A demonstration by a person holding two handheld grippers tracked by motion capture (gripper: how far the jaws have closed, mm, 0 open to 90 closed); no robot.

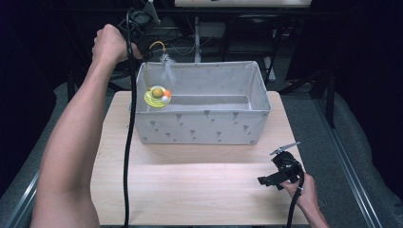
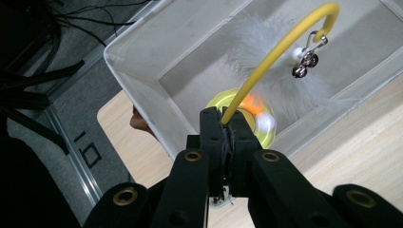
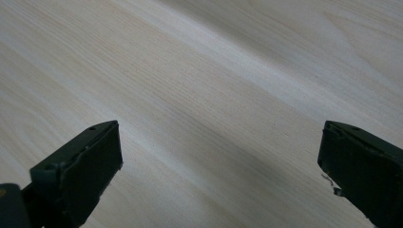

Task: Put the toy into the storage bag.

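Just inside the bin's [image 1: 199, 127] left wall, the left claw [image 2: 227, 124] pinches the toy's yellow stem [image 2: 280, 52]; right claw [image 3: 218, 156] spread.

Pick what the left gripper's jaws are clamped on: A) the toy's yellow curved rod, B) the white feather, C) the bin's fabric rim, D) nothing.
A: in the left gripper view the left gripper pinches the yellow rod, which arches over the grey bin with bells and feather hanging from its tip.

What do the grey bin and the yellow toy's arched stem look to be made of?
The bin looks like printed fabric: matte, soft folded rim, slightly sagging walls. The stem, pinched in the left gripper, looks like smooth rubbery plastic or coated wire, judging by its even bend.
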